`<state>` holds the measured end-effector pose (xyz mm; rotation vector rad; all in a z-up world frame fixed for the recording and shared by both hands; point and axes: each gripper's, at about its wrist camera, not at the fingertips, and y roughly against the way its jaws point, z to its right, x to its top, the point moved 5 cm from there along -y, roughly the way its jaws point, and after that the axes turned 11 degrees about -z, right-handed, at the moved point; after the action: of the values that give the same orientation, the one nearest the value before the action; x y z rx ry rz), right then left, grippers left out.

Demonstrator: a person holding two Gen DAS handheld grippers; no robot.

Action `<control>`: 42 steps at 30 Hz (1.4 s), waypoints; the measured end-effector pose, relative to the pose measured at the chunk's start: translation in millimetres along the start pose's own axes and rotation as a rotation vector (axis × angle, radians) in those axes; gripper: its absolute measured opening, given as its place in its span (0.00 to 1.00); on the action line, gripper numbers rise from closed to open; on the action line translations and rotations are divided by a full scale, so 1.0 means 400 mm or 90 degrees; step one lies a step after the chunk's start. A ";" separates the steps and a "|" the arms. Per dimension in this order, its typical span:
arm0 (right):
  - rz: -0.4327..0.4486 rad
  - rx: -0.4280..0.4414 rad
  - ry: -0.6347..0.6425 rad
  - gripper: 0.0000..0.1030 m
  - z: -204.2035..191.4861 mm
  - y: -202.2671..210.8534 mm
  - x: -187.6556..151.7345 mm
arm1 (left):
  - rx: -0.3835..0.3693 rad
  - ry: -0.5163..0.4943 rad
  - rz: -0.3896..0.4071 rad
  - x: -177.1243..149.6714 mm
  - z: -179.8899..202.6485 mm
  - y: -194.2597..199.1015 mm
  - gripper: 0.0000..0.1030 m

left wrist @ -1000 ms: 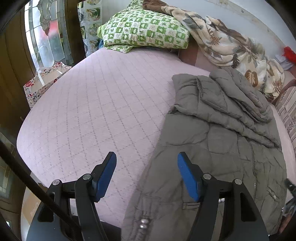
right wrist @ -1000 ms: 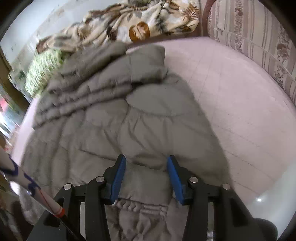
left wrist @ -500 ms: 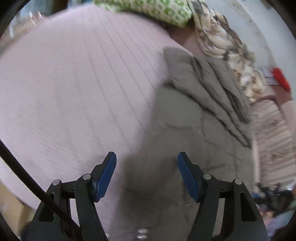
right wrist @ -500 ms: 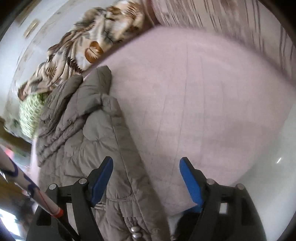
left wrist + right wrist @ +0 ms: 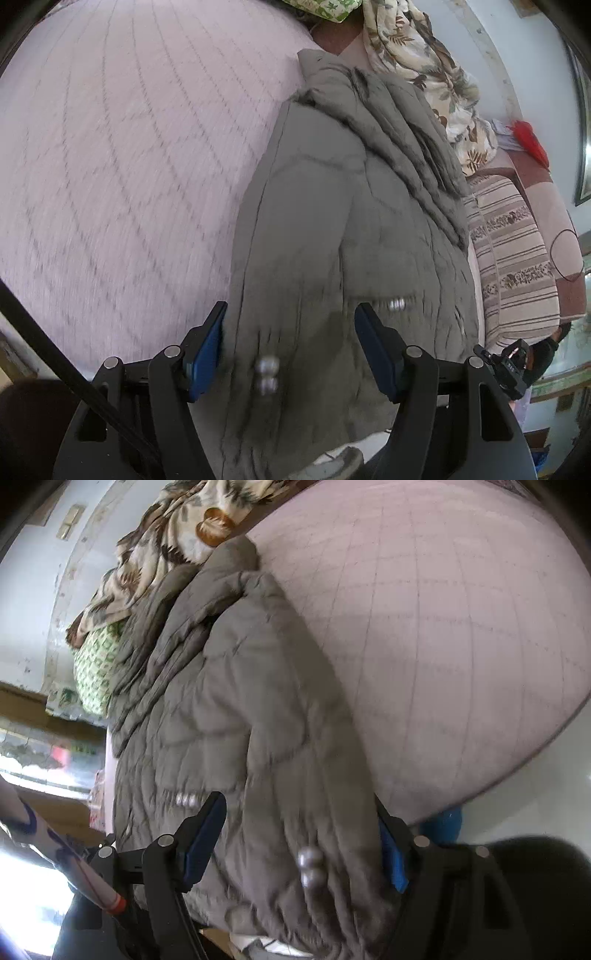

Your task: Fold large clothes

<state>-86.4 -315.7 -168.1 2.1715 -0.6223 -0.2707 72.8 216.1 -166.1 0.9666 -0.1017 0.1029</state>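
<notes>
The left hand-held gripper stands wide open at the near edge of the bed, its blue pads set to either side of the hem of a grey quilted jacket without pinching it. Two silver snap buttons sit on the fabric between the pads. The right hand-held gripper is likewise spread wide over the same hem at its other side, with the padded cloth bulging up between its fingers and hiding most of the far pad; a second pair of snaps lies in the gap (whether the fabric is touching the pads cannot be told through the motion blur). A white tube with blue and red markings crosses the lower left corner of the right wrist view.

The jacket lies lengthwise on the pink quilted bed cover, its hem hanging at the near edge and its bunched sleeves and collar toward the head of the bed. A row of small silver studs shows partway up the front. In the left wrist view, bare cover spreads to the jacket's left; in the right wrist view, to its right.

Beyond the collar, a leaf-print blanket is heaped against the wall, and a green-and-white checked pillow sits beside it. A striped cushion lines the bed's right edge, with something red past it.
</notes>
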 end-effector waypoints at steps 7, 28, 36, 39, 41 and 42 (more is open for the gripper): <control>-0.035 -0.001 0.058 0.77 -0.024 -0.004 -0.080 | -0.005 -0.012 -0.006 -0.089 0.000 -0.023 0.73; -0.064 -0.099 0.168 0.23 -0.041 -0.015 -0.154 | 0.057 -0.097 -0.034 -0.181 0.108 -0.018 0.24; -0.001 0.032 0.180 0.16 -0.162 0.149 -0.091 | -0.049 -0.106 0.079 -0.020 0.240 0.193 0.16; 0.047 0.080 0.199 0.16 -0.247 0.222 -0.012 | -0.048 -0.124 0.116 0.091 0.319 0.241 0.16; 0.085 0.090 0.211 0.16 -0.304 0.260 0.051 | -0.023 -0.137 0.139 0.191 0.378 0.262 0.17; 0.103 0.095 0.211 0.16 -0.336 0.276 0.090 | -0.018 -0.134 0.143 0.239 0.397 0.265 0.17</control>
<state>-39.9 -301.7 2.9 2.2244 -0.6382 0.2260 146.9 148.7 22.5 0.9326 -0.4053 0.2061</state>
